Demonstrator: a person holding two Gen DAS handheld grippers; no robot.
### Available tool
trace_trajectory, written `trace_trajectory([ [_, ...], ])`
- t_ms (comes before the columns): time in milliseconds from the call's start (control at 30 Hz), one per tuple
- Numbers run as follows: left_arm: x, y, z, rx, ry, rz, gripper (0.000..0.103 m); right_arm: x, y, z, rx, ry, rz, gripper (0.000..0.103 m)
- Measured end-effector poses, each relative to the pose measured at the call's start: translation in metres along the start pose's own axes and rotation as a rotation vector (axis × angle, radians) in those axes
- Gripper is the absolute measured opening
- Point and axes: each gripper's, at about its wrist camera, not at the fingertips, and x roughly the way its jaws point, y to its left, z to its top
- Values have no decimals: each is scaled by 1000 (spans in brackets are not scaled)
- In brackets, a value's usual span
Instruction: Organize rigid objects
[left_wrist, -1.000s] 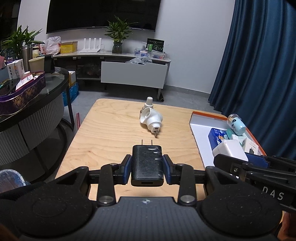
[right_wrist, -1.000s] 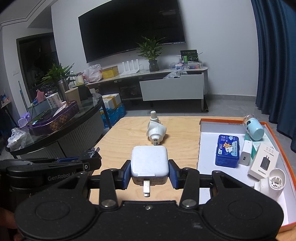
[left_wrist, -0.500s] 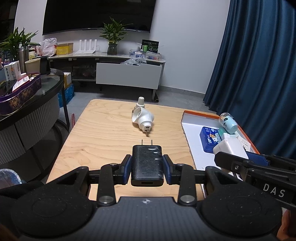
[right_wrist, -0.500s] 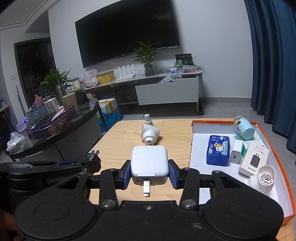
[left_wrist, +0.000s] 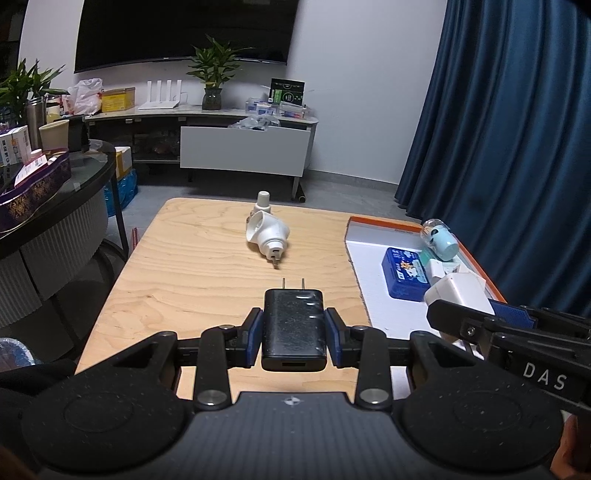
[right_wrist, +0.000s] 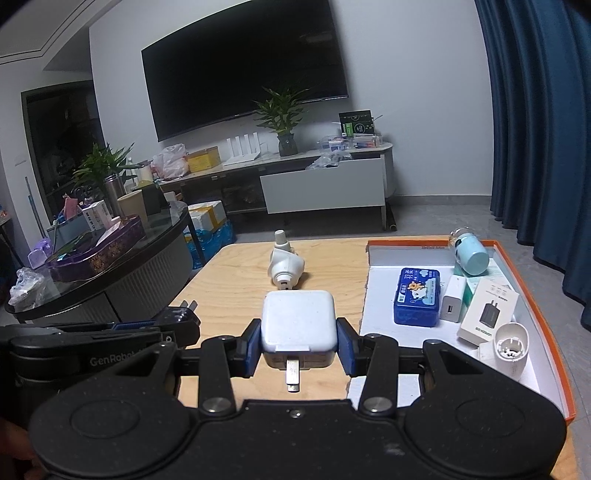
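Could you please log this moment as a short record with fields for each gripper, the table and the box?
left gripper: shut on black charger, prongs pointing forward
right gripper: shut on white charger
table: white plug-in device lying on its side, small white bottle behind it
box: blue tin, white adapter, charger carton, light-blue bottle, white cylinder
remaining: both held chargers and the table items are outside the box

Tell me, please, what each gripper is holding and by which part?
The left gripper clamps the black charger by its long sides; the right gripper clamps the white charger by its side faces.
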Motion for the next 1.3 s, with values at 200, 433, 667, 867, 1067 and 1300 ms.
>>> trace_trajectory([
  [200,-1,-10,-1,18,0,-19,35,-6,-6,-1,11,-10,-13,51],
  [433,-1,-19,-2,33,0,-41,35,-14,-15,-2,23,-20,-30,51],
  [667,1,-29,-1,48,-3,-60,35,-20,-23,-2,39,-32,-51,51],
  [867,1,-39,-1,62,-2,-78,35,-26,-31,-4,53,-41,-70,51],
  [1067,5,-50,0,79,0,-100,35,-30,-41,-4,67,-47,-91,51],
  [1300,11,-64,1,97,9,-127,36,-34,-55,-5,89,-54,-124,51],
])
